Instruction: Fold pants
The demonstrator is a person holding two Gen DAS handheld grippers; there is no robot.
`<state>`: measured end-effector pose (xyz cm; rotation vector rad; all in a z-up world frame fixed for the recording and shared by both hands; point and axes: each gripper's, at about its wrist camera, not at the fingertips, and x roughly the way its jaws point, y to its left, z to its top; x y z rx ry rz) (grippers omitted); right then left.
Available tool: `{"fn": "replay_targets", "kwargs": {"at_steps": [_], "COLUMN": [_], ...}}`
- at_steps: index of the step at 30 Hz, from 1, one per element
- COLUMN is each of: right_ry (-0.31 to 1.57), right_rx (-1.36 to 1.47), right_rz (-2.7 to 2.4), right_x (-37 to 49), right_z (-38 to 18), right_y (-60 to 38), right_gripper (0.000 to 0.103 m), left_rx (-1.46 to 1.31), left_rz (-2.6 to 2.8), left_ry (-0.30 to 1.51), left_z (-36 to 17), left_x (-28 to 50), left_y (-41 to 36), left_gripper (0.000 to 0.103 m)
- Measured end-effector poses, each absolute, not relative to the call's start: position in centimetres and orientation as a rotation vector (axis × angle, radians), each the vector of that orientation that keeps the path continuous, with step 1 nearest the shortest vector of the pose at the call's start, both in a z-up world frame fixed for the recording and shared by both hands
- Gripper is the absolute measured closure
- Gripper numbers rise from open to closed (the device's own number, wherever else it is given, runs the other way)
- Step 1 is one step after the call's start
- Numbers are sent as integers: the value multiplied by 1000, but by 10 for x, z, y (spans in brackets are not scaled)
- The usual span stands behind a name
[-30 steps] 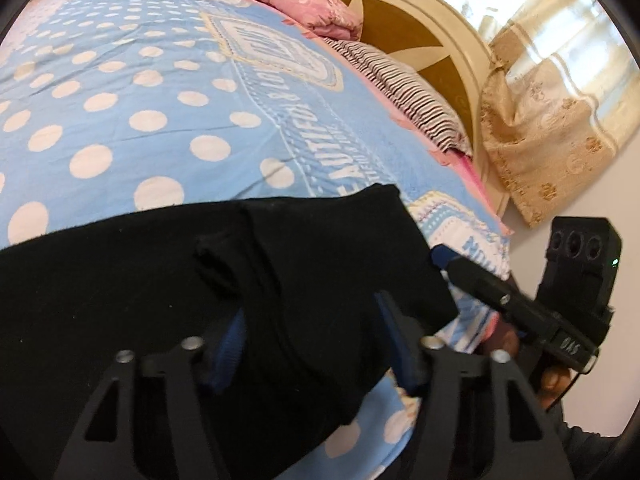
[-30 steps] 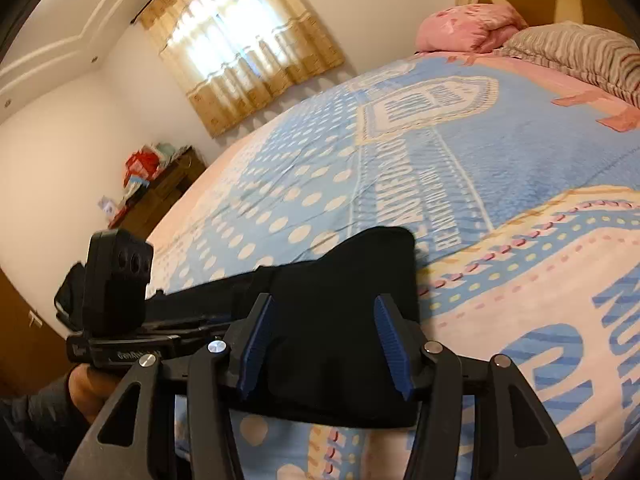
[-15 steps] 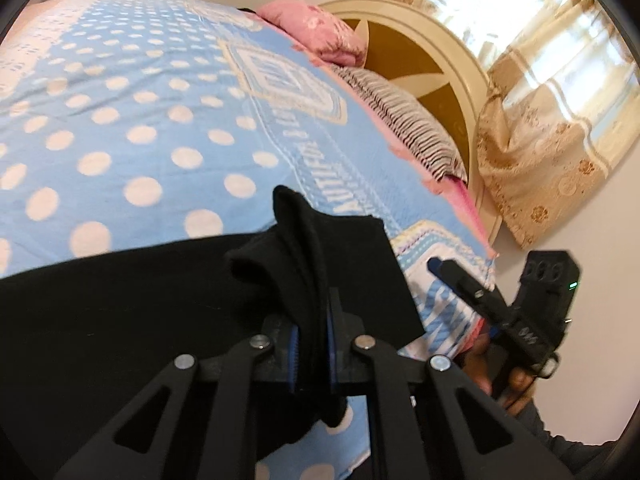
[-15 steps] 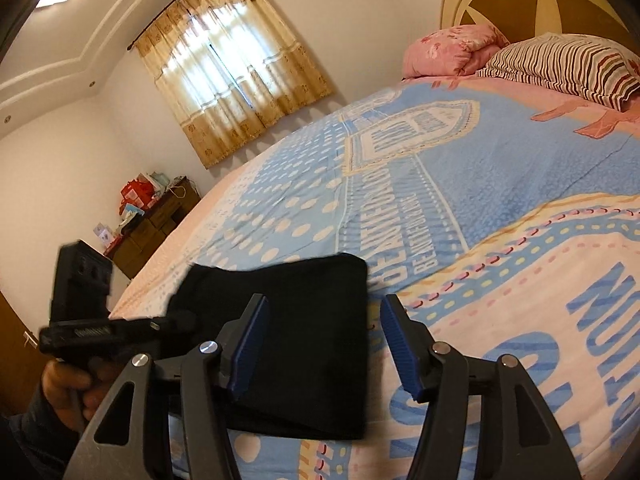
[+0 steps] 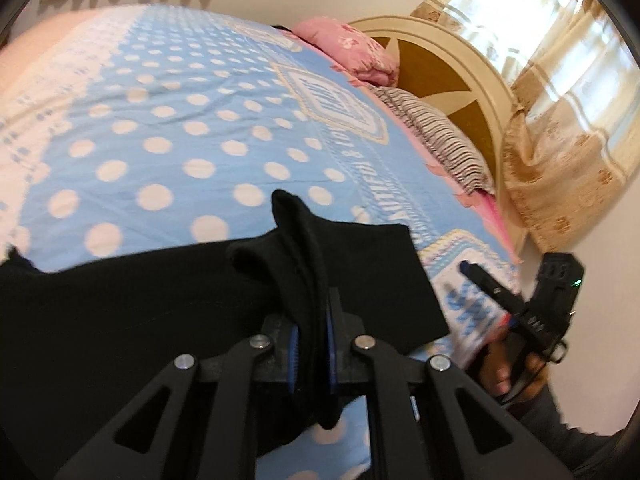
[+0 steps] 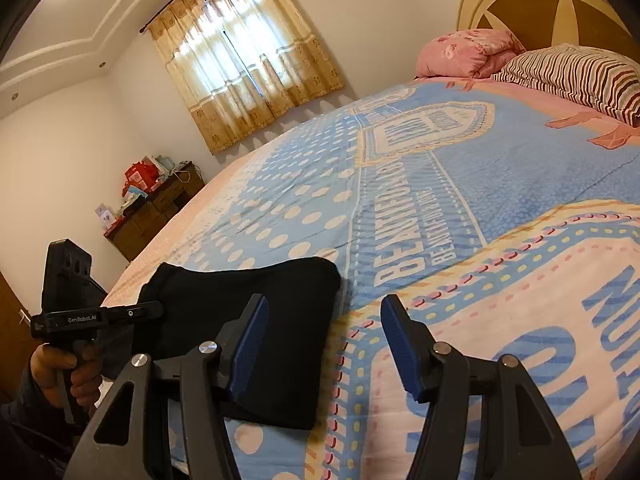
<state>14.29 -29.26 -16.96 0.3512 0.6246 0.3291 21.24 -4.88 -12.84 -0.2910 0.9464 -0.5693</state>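
Left gripper [image 5: 311,330] clamped tight on a bunched ridge of the black pants [image 5: 120,320] — fabric pinched up off the bedspread [image 5: 180,132]. Right gripper [image 6: 324,344] spread wide, holding nothing — just beside the pants' folded end, near the bed's edge.

Left wrist view: black pants [image 5: 120,320] run off the left and bottom edges; full length unseen. Fold pinched between the jaws of the left gripper [image 5: 311,344] hides its pads. Bedspread lettering [image 5: 372,184] blurred, partly covered by cloth. Right wrist view: items on the dresser [image 6: 148,204] too small to identify. Striped pillow [image 6: 580,76] cut off at right edge.
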Motion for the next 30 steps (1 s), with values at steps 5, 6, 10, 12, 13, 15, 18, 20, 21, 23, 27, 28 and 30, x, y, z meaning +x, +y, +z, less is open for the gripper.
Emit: {"fn": "replay_targets", "kwargs": {"at_steps": [5, 6, 10, 12, 13, 15, 18, 20, 21, 23, 27, 28, 30], "right_ry": [635, 635, 638, 640, 639, 638, 633, 631, 631, 635, 635, 633, 628], "right_rx": [341, 338, 324, 316, 310, 302, 289, 279, 273, 259, 195, 181, 142], "right_rz": [329, 329, 330, 332, 333, 336, 344, 353, 362, 380, 410, 419, 450], "right_x": [145, 144, 143, 143, 142, 142, 140, 139, 138, 137, 132, 130, 125], "right_z": [-171, -171, -172, -172, -172, -172, -171, -170, -170, -170, -170, -170, -170], "right_y": [-290, -289, -286, -284, -283, -281, -278, -275, -272, -267, -251, -247, -236], "right_gripper": [43, 43, 42, 42, 42, 42, 42, 42, 42, 42, 42, 42, 42], "left_rx": [-262, -259, -257, -261, -267, -279, -289, -302, -307, -316, -322, -327, -334], "left_rz": [-535, -532, -522, -514, -511, -502, -484, -468, -460, -445, -419, -419, -417], "left_ry": [932, 930, 927, 928, 930, 931, 930, 934, 937, 948, 974, 974, 969], "left_z": [-131, -132, -134, -136, -137, -138, -139, -143, -145, -151, -163, -163, -163], "left_x": [210, 209, 204, 202, 201, 200, 198, 198, 199, 200, 202, 202, 199], "left_y": [-38, -36, -28, -23, -20, -14, -6, 1, 5, 9, 13, 14, 17], "left_gripper": [92, 92, 92, 92, 92, 92, 92, 92, 92, 92, 92, 92, 92]}}
